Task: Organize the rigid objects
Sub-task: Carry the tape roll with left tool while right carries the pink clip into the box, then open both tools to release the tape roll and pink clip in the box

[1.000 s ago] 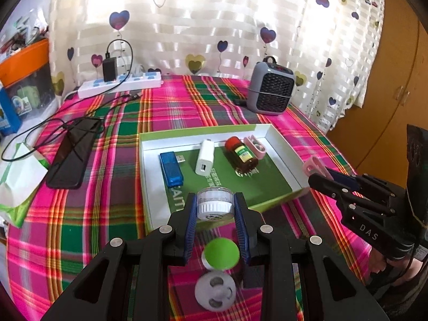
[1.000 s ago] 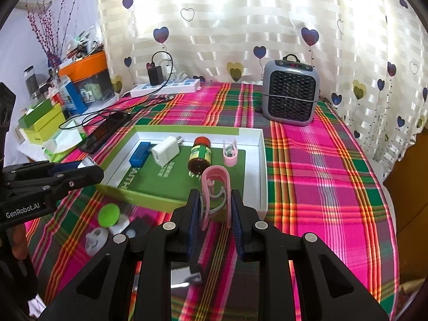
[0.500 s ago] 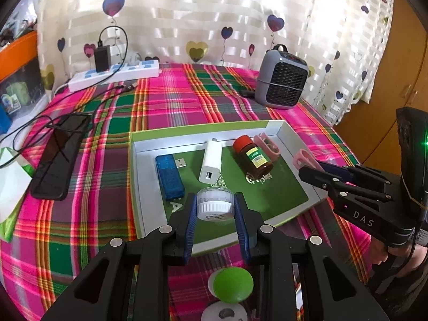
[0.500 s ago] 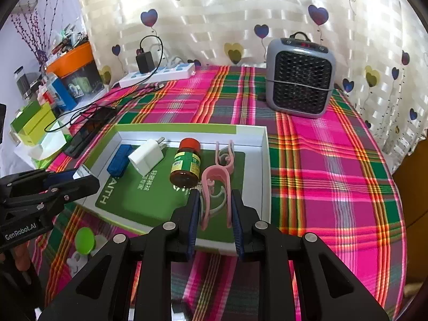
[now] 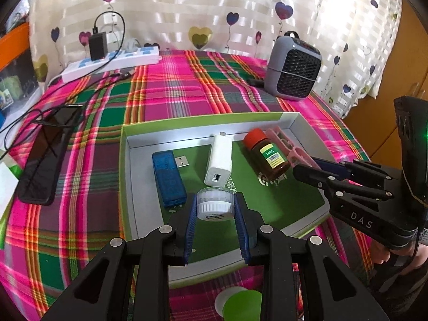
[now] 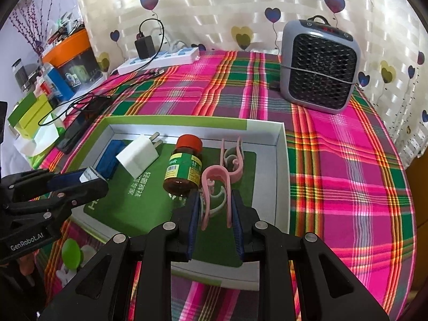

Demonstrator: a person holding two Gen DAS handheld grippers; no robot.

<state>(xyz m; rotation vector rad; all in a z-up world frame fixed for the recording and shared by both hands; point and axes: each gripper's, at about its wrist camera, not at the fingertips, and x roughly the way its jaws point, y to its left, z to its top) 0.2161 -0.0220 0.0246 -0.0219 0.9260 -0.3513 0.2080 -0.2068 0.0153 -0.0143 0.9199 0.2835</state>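
Two pairs of tongs are working over one tray (image 6: 282, 144) on the plaid counter (image 6: 347, 160).

Left tongs (image 5: 215, 208): clamping one white jar (image 5: 214, 203) between the blue pads, hanging just above the tray's green mat, near the front.

Right tongs (image 6: 215, 208): pressing together on one pink clip (image 6: 214, 184), holding it over the tray's right part, just beside the bottle.

Lying in the tray:
- one blue USB stick (image 5: 168, 179), at the left;
- one white charger (image 5: 218, 160), beside it;
- one brown bottle (image 6: 184, 167) with a red cap, on its side;
- one second pink clip (image 6: 232, 157), right of the bottle.

Outside the tray: one green-capped item (image 6: 71, 250) sitting on the counter at the near left; one grey heater (image 6: 319, 64) standing at the far right; one power strip (image 5: 112, 61); one phone (image 5: 48, 157).
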